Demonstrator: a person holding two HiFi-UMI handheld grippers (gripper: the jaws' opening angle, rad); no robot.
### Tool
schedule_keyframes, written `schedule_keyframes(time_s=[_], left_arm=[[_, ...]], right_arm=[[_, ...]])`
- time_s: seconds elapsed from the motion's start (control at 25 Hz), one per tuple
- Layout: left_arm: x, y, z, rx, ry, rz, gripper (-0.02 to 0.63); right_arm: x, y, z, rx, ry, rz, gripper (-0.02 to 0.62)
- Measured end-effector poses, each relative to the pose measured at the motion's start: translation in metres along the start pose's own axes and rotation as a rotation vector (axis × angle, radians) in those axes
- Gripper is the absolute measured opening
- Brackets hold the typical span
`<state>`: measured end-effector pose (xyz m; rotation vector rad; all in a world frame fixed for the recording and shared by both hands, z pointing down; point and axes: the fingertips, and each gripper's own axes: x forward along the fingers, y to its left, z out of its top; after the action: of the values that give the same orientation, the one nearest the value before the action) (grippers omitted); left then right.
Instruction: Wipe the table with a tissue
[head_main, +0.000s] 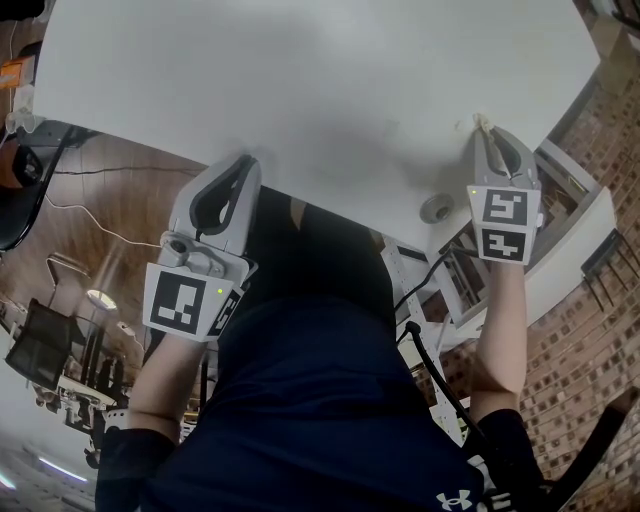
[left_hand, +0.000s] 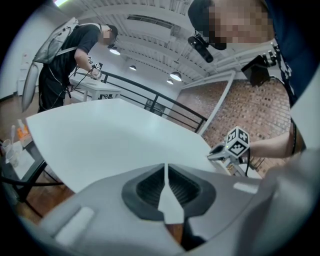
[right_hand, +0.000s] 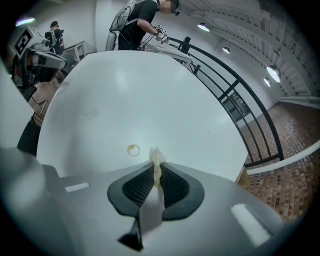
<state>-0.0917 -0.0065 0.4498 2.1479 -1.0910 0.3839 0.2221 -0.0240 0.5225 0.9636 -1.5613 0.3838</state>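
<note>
My right gripper (right_hand: 156, 175) is pinched shut on a twisted cream paper tissue (right_hand: 155, 156). It's a thin rope of it btwn the black ribbed pads, w/ only a small crumpled tuft sticking out past the tips. In the head view that tuft sits at the far-right part of the white table (right_hand: 150, 90), near the table's right edge. Can't tell whether it touches the surface or hovers just above.

Just beyond the tuft and a bit left there's a small yellowish ring mark (right_hand: 133, 149) on the tabletop. Could be a stain or a loose band, too small to say. I'd take it as the likely target. Rest of the top looks plain white, no other marks I can make out.

My left gripper (left_hand: 165, 175) has its jaws pressed together w/ nothing btwn them. It's parked at the near edge of the table, well apart from the right one, so no clash risk.

Step in hand, as I judge it: wiping is at the start, w/ most of the top not yet covered.

To do it well:
- Tip the right gripper down so the tuft, not the pad tips, meets the table.
- Light pressure only, since so little tissue is exposed and the hard tips could scrape.
- Drag over the ring first, then go in overlapping passes toward me.
- Hold the pinch firm, as a twisted strip may slip out under drag.
- Watch the right edge, esp. on outward strokes.
</note>
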Motion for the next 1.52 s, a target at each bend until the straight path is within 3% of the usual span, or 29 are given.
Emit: schedule_keyframes(time_s=[0.44, 1.52], left_arm=[[-0.010, 0.012, -0.002, -0.014, -0.007, 0.007, 0.023], [-0.026, 0.029, -0.006, -0.033, -0.006, 0.013, 0.023]], right_arm=[[-0.001, 0.017, 0.010, -0.058, 0.004, 0.013, 0.038], [-0.004, 0.046, 0.027, -0.084, -0.002, 0.038, 0.037]])
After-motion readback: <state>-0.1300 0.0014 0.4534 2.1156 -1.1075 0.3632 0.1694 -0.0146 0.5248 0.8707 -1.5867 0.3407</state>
